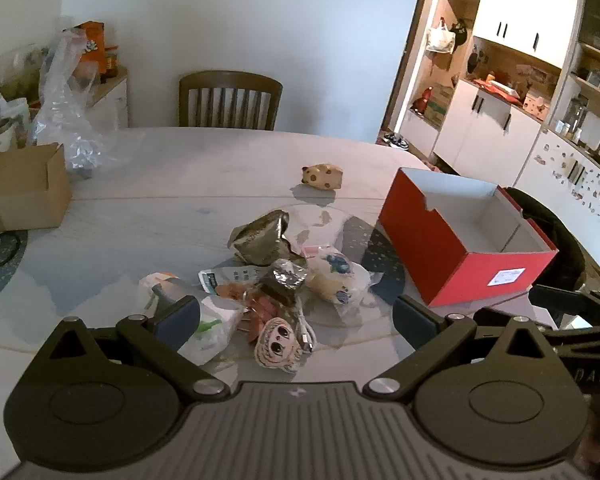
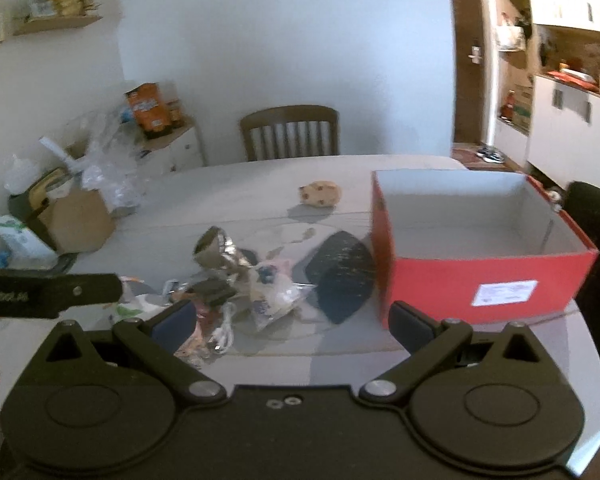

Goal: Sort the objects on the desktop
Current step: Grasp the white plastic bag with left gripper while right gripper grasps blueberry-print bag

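Crinkly foil packets [image 1: 260,238] and soft toys lie heaped on the smooth worktop [image 1: 160,200] beside a red cardboard box [image 1: 456,240]; left gripper [image 1: 296,318] and right gripper [image 2: 292,320] both gape, holding nothing.

red box [image 1: 452,236] white inside, tan spotted toy [image 1: 322,176], brown carton [image 1: 28,188]

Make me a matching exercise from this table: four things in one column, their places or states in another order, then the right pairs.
Things:
1. red cardboard box with white inside
2. tan spotted animal figurine
3. brown cardboard carton
4. white coiled cable

Places or states:
A. alone, toward the table's far side
B. in the heap of packets
C. open and empty, right of the heap
D. at the table's left edge, flaps open

Pairs: 1-C, 2-A, 3-D, 4-B
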`<state>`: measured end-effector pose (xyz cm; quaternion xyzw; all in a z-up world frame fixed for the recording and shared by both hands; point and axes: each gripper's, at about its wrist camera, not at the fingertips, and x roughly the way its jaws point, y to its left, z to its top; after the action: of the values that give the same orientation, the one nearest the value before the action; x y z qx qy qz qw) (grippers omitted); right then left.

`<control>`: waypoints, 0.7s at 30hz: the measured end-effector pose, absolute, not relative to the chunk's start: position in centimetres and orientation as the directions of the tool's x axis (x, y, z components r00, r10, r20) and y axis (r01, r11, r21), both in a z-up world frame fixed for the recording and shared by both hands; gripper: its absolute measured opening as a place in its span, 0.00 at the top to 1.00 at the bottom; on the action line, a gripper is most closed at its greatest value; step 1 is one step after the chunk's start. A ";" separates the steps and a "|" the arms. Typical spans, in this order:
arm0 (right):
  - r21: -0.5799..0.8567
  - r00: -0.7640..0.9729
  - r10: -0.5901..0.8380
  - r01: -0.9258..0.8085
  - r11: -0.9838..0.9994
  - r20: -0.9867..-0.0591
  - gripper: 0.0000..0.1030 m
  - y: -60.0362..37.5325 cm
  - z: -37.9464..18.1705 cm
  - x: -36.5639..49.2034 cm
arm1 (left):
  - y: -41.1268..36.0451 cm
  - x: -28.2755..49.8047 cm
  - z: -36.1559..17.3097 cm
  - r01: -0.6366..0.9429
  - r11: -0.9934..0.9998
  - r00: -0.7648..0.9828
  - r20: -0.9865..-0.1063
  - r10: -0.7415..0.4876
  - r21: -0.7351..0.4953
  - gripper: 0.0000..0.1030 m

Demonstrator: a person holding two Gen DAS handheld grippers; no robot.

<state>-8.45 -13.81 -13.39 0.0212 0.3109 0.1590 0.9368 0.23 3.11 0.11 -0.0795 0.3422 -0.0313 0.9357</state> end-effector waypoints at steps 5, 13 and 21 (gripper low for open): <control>0.130 0.734 0.340 -0.330 0.935 -0.588 0.01 -12.7 -14.0 -7.6 | 3.9 0.7 -0.1 -0.017 0.993 0.782 -0.621 -0.059 -0.116 0.00; 0.089 0.719 0.336 -0.358 0.929 -0.608 0.01 -11.0 -15.5 -5.3 | 7.6 2.3 -2.0 -0.078 0.994 0.771 -0.637 0.011 -0.078 0.00; 0.054 0.712 0.301 -0.348 0.936 -0.634 0.05 -9.6 -17.3 -2.7 | 11.0 4.7 -3.7 -0.112 0.989 0.716 -0.698 0.014 -0.096 0.00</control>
<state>-2.66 -9.57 -17.26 -0.0345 0.3362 0.1755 0.9246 4.67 11.01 -3.66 -0.0657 0.3755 0.0341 0.9239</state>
